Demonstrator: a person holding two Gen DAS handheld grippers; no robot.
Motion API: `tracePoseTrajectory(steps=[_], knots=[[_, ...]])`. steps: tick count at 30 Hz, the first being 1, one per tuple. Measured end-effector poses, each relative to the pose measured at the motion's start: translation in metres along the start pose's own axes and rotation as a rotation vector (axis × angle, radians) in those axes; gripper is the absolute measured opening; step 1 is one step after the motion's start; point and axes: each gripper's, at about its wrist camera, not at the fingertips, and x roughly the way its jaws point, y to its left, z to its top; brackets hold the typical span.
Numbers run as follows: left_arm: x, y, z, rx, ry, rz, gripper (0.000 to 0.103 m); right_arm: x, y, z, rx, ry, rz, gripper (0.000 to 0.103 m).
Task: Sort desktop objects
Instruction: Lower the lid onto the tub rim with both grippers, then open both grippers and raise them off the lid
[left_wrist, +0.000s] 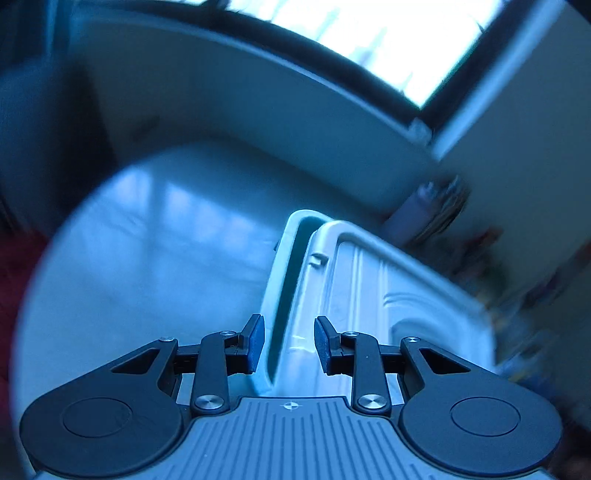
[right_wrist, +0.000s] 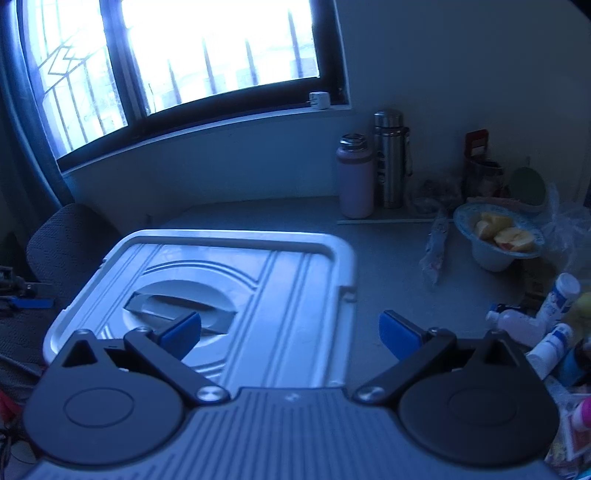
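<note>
Left gripper (left_wrist: 289, 345): jaws narrowly parted, straddling the raised edge of the lid (left_wrist: 369, 280) of the storage box (left_wrist: 280, 266); the pads look just clear of the rim, not clamped
Right gripper (right_wrist: 290, 332): jaws wide, holding nothing, hovering over the lid (right_wrist: 236, 266) near its recessed handle (right_wrist: 181, 302)
Box position: on the desk (right_wrist: 388, 258), lid tilted up slightly on the left gripper's side, a dark gap showing beneath it
Slip risk: a thin, smooth rim in a half-closed grip could slide out and the lid drop back
Clutter risk: bottles (right_wrist: 546, 336) crowd the desk to the right; a wide swing of the lid or right gripper could topple them
Farther hazards: bowl of fruit (right_wrist: 498, 236) and two flasks (right_wrist: 373, 170) stand well behind
View quality: left view is motion-blurred, so contact is uncertain
</note>
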Motion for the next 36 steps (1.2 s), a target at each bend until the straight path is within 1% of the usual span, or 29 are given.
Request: tracePoseTrajectory(steps=[1,2,3,5,7,9,11,13,17,22,24,27,32,36], knots=[[-0.002,-0.009,0.003,0.036,0.008,0.007,0.047,-0.001,-0.003,0.001,0.001,0.006,-0.004,0.103],[-0.003,-0.018,0.006,0.073,0.017,0.013,0.061,-0.001,-0.004,0.002,0.001,0.015,-0.004,0.103],[-0.005,-0.027,0.009,0.11,0.02,0.021,0.069,-0.002,-0.006,0.004,0.0,0.027,-0.002,0.103],[-0.007,-0.044,0.013,0.193,0.009,0.05,0.073,-0.002,-0.007,0.005,-0.004,0.051,0.0,0.103],[-0.007,-0.059,0.017,0.275,0.009,0.108,0.076,-0.002,-0.005,0.007,-0.012,0.075,-0.002,0.103],[-0.002,-0.071,0.02,0.34,0.03,0.158,0.079,-0.003,-0.003,0.008,-0.014,0.095,-0.006,0.103],[0.001,-0.08,0.024,0.385,0.068,0.197,0.079,-0.002,0.001,0.009,-0.018,0.118,-0.027,0.103],[0.002,-0.086,0.027,0.418,0.095,0.213,0.08,-0.003,0.006,0.008,-0.022,0.138,-0.04,0.103],[0.003,-0.089,0.029,0.412,0.147,0.202,0.08,-0.004,0.016,0.007,-0.014,0.165,-0.042,0.103],[0.016,-0.082,0.027,0.399,0.216,0.228,0.08,-0.005,0.027,0.006,-0.014,0.177,-0.034,0.103],[0.021,-0.079,0.027,0.38,0.242,0.225,0.08,-0.002,0.029,0.006,-0.021,0.184,-0.041,0.103],[0.026,-0.073,0.026,0.357,0.262,0.22,0.08,0.005,0.03,0.006,-0.019,0.194,-0.051,0.103],[0.033,-0.073,0.024,0.365,0.271,0.219,0.08,0.012,0.028,0.005,0.032,0.201,-0.058,0.103],[0.034,-0.068,0.026,0.357,0.274,0.2,0.08,0.016,0.035,0.006,0.04,0.212,-0.058,0.102]])
